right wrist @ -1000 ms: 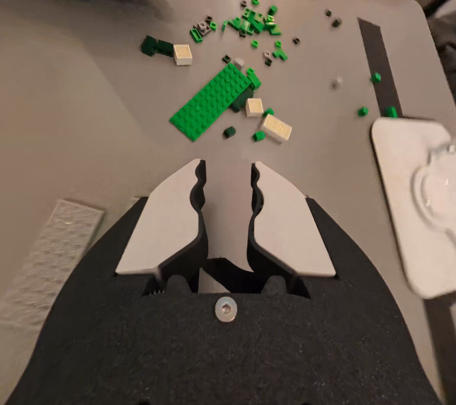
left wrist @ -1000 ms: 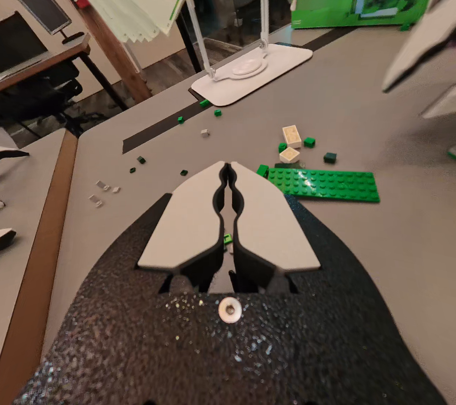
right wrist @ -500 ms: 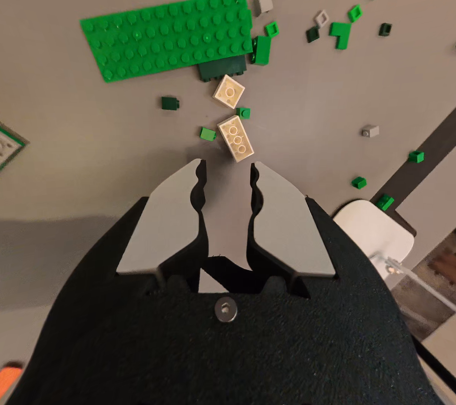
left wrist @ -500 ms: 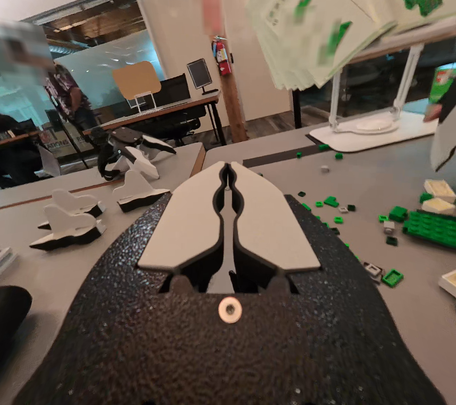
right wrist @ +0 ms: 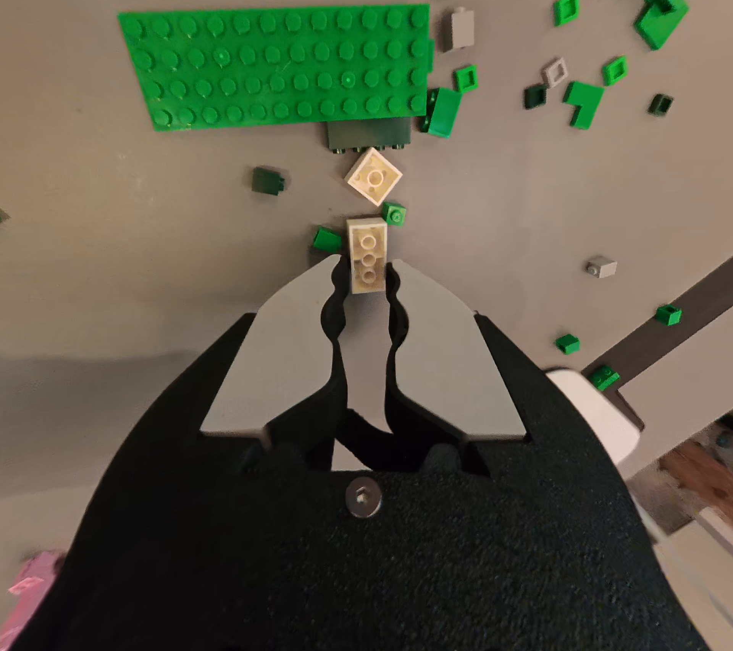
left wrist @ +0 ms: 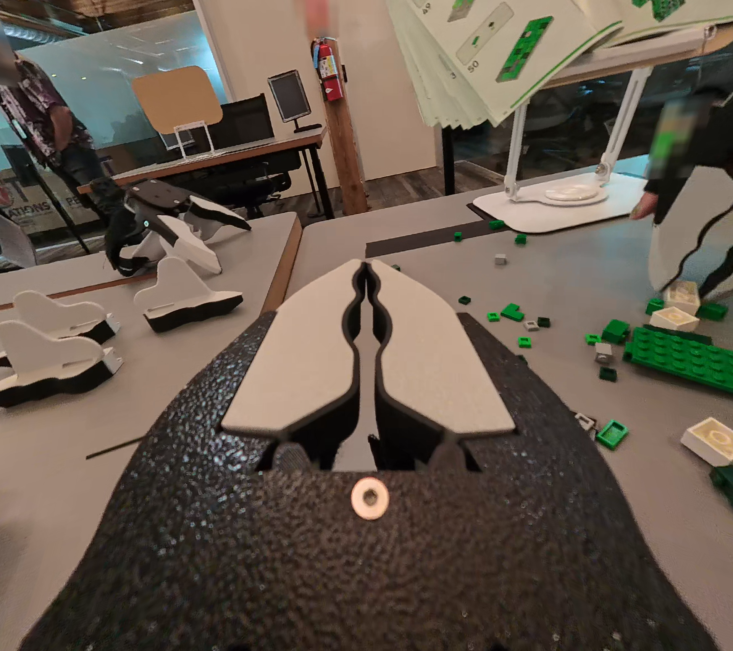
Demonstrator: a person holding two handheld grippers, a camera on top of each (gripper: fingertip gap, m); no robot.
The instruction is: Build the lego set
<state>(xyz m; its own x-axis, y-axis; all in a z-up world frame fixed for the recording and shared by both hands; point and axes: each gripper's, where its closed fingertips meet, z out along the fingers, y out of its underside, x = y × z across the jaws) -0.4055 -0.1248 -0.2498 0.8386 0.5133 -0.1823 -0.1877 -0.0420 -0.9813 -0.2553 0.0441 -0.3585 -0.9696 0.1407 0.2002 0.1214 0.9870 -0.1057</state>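
Now | R gripper [right wrist: 367, 267] fingers clamp white brick [right wrist: 367, 259] | L gripper [left wrist: 365, 267] closed, bare

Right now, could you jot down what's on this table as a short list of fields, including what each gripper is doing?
Surface: grey table
Left gripper: shut, nothing between its fingers, raised over the table
Right gripper: closed on the long sides of a white brick lying underside up
Beside that brick: small green pieces, square white brick
Farther off: big green plate, scattered green and grey bits
Background: open booklet on a white stand
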